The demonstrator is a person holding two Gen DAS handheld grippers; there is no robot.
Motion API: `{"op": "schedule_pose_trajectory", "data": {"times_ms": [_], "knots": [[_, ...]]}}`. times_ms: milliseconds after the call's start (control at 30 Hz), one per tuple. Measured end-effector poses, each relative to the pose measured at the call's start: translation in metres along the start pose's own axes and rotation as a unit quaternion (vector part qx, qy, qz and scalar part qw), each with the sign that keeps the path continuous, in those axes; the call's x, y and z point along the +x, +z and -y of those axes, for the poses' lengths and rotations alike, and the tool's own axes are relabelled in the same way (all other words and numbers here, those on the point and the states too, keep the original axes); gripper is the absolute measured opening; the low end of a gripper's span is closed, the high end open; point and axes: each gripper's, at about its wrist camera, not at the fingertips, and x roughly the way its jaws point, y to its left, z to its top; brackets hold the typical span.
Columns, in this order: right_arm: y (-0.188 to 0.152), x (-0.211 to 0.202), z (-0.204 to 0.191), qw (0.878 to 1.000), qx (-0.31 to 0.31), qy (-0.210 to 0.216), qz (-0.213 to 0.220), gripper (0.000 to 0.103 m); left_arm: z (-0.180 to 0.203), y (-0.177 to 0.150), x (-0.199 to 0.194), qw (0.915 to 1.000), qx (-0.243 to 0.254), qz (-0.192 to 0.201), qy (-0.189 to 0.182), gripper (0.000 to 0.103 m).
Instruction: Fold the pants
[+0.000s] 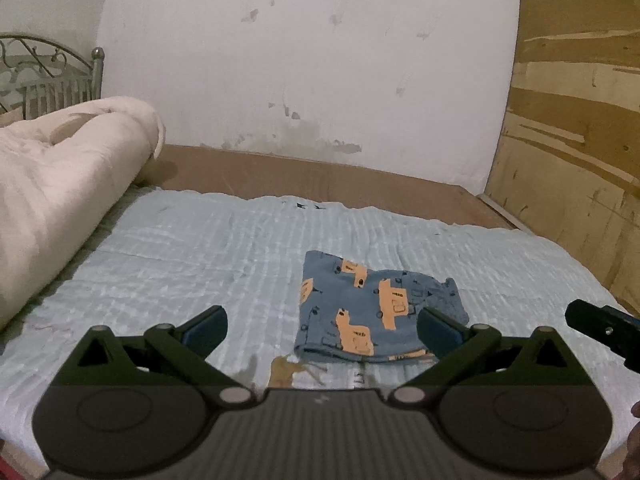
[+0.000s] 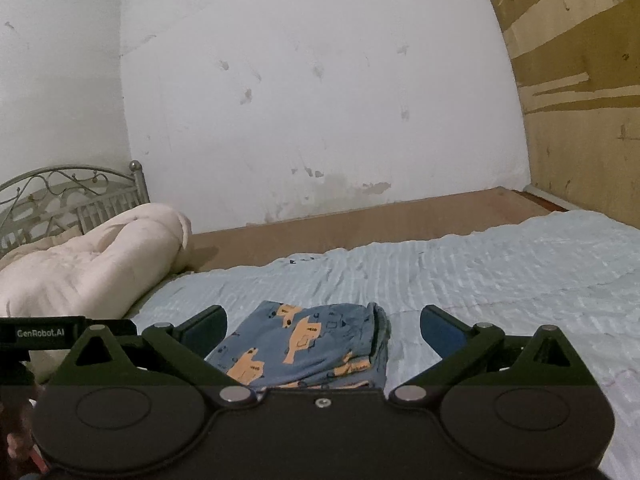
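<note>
The blue pants (image 1: 372, 312) with orange vehicle prints lie folded in a small flat stack on the light blue bedsheet (image 1: 200, 256). My left gripper (image 1: 322, 330) is open and empty, raised just in front of the stack and slightly to its left. In the right wrist view the pants (image 2: 312, 344) lie between and just past my open, empty right gripper (image 2: 322, 330). The right gripper's tip (image 1: 600, 330) also shows at the right edge of the left wrist view, and the left gripper's body (image 2: 52, 334) shows at the left of the right wrist view.
A rolled cream comforter (image 1: 60, 200) lies along the bed's left side in front of a metal headboard (image 1: 48, 76). A brown bare strip (image 1: 320, 176) runs behind the sheet under the white wall. A plywood wall (image 1: 572, 140) stands to the right. A brown stain (image 1: 288, 372) marks the sheet.
</note>
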Motion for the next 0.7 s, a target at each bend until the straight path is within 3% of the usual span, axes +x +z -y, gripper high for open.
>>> {"op": "schedule_pose_trajectory", "data": {"times_ms": [367,700], "knots": [[-0.027,-0.042,-0.013,1.000,-0.014,-0.010,0.000,0.102,-0.008,-0.038,-0.028,0.9998,0.009,-0.006,0.016,0.103],[-0.051,-0.048,-0.016,0.999,-0.027,-0.016,-0.030,0.102,-0.013,-0.058,-0.033,0.9995,0.020,-0.017,0.020,0.103]]}}
